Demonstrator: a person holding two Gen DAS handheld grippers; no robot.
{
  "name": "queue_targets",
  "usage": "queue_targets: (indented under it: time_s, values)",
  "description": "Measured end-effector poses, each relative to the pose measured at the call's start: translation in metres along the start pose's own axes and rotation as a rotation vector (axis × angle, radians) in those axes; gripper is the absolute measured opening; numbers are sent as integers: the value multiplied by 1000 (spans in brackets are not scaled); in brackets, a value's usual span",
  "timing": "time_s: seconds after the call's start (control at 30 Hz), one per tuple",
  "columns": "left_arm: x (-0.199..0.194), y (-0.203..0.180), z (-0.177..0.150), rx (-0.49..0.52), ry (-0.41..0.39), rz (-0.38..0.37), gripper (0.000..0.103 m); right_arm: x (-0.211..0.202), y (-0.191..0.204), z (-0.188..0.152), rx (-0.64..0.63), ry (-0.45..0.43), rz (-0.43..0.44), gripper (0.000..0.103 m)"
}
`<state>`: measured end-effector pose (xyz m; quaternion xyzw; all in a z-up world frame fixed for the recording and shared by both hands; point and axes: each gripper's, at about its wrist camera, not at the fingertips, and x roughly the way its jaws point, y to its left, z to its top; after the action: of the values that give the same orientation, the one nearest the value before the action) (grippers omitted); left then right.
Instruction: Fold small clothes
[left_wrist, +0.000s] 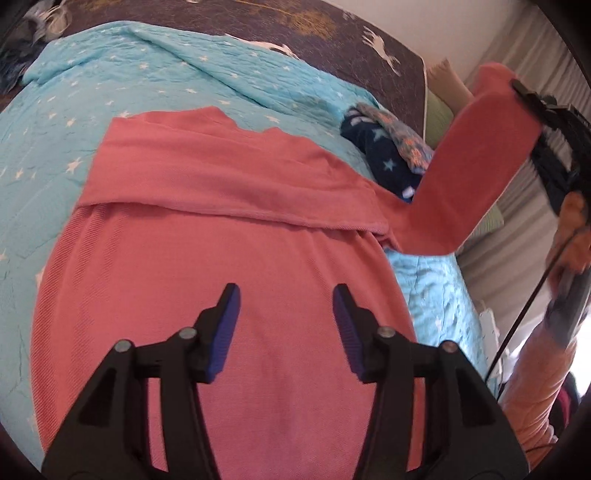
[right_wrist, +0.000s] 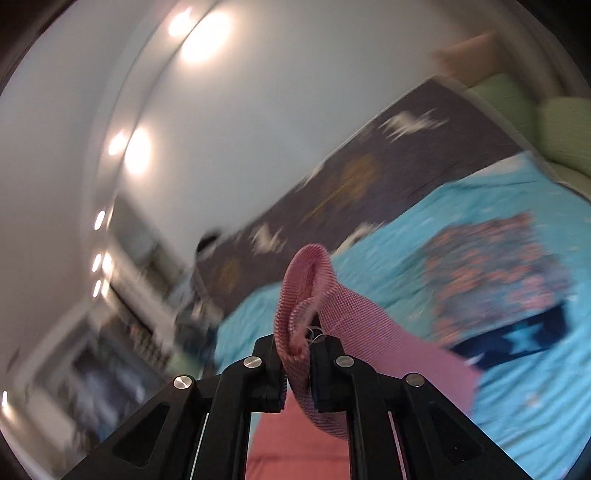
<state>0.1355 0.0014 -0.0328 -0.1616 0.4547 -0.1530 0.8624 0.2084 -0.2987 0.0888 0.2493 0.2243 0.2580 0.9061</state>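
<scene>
Blue bedspread (left_wrist: 110, 85) w/ pink garment (left_wrist: 221, 277); left claw (left_wrist: 286, 328) wide above it, right claw (right_wrist: 297, 354) clamps raised sleeve edge (right_wrist: 306, 280).

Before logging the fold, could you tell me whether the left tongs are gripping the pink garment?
No, the left tongs stand open above the pink garment, holding nothing.

Right gripper (right_wrist: 297, 349) is pinching a bunched fold of pink knit garment (right_wrist: 343, 314) between its black fingers (right_wrist: 267, 354); the cloth is looping up above the tips and trailing down to the right and beneath the gripper. Behind it, a turquoise bedspread (right_wrist: 517, 406) is lying across the bed, carrying a floral-patterned cloth (right_wrist: 491, 273) on top of a navy star-print cloth (right_wrist: 517, 341). Dark patterned headboard (right_wrist: 369, 177) is running diagonally; green pillows (right_wrist: 535, 122) are sitting at upper right. Background is smearing with blur.
</scene>
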Motion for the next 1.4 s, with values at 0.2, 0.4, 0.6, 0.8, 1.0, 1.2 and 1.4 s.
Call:
queue_targets:
  time_s: [0.2,0.4,0.6,0.8,1.0,1.2,1.4]
  values:
    - [-2,43,-8,-86,10,-12,67,56,12,-81,-182,327,-26,51]
    - [26,43,-3,-121,60,-97,67,7,-67,-84,65,295,-172,55]
    - [83,27,27,-111,121,-66,67,-22,-102,-106,136,316,-276,56]
    - [109,21,48,-160,141,-118,6,-26,-134,-133,193,356,-336,58]
    - [54,-16,98,-109,-18,-222,6,-22,-149,-138,210,374,-381,60]
    - [-19,-69,152,36,-182,-276,6,13,-137,-133,152,361,-402,73]
    - [-61,-89,158,142,-265,-249,6,44,-140,-120,137,283,-575,71]
